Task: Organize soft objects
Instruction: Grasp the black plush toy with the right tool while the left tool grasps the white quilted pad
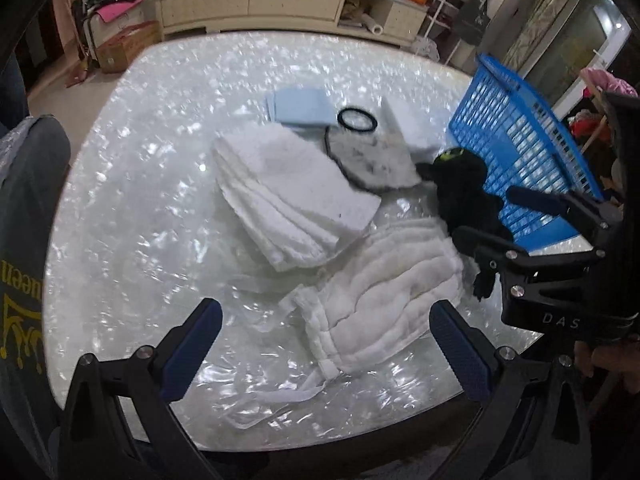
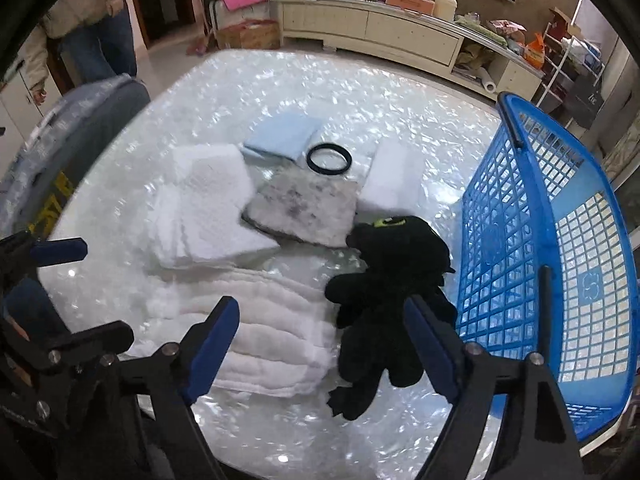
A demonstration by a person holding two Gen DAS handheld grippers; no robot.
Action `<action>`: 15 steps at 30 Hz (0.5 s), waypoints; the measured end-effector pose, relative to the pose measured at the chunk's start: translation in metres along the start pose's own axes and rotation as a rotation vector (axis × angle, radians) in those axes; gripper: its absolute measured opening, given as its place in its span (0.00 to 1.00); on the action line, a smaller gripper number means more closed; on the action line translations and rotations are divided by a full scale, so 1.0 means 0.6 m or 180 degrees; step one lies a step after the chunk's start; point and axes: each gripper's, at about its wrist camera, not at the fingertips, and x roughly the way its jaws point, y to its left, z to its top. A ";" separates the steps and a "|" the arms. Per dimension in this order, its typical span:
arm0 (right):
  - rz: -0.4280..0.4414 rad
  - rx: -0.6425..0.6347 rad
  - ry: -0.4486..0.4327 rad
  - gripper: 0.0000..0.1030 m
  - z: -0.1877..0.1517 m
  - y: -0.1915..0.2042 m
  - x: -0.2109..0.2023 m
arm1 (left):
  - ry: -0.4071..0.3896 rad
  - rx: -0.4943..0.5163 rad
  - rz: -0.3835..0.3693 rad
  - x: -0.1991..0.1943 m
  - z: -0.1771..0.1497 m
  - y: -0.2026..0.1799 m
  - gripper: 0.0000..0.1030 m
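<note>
A black plush toy (image 2: 384,288) lies on the pearly table (image 2: 280,92) beside the blue basket (image 2: 560,240). My right gripper (image 2: 322,344) is open just above it, with the toy's body near the right finger and the quilted white cloth (image 2: 272,332) under the left one. In the left wrist view my left gripper (image 1: 328,344) is open over the same quilted cloth (image 1: 384,304), not touching it. The right gripper (image 1: 508,220) hangs over the plush toy (image 1: 460,188) there. Further back lie a folded white towel stack (image 1: 288,200), a grey furry mat (image 1: 372,156) and a light-blue cloth (image 1: 300,106).
A black ring (image 2: 329,159) and a flat white pad (image 2: 396,176) lie beyond the mat. The basket (image 1: 516,148) stands at the table's right edge. A grey padded chair (image 2: 80,120) is at the left, with a person (image 2: 88,12) standing behind it. A cluttered low cabinet (image 1: 256,4) lines the back.
</note>
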 end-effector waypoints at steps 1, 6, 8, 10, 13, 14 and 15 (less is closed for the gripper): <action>-0.0050 -0.0025 0.0034 0.80 -0.001 0.001 0.006 | 0.0050 -0.0013 0.0007 0.014 -0.001 0.000 1.00; -0.0298 -0.0071 0.0139 0.70 -0.001 -0.005 0.034 | 0.0230 -0.0059 -0.0029 0.062 -0.004 -0.003 1.00; -0.0374 -0.0041 0.0193 0.69 -0.004 -0.012 0.045 | 0.0252 -0.0046 -0.0014 0.074 -0.003 -0.006 1.00; -0.0427 -0.0005 0.0289 0.64 -0.008 -0.025 0.058 | 0.0269 -0.0010 0.0049 0.085 -0.002 -0.010 1.00; -0.0424 0.0115 0.0398 0.51 -0.017 -0.046 0.072 | 0.0331 -0.0001 0.0068 0.099 -0.002 -0.013 0.92; -0.0409 0.0149 0.0429 0.51 -0.020 -0.054 0.077 | 0.0334 0.0002 0.0076 0.101 -0.002 -0.014 0.92; -0.0389 0.0187 0.0465 0.50 -0.022 -0.061 0.081 | 0.0331 0.0022 0.0085 0.103 -0.002 -0.017 0.90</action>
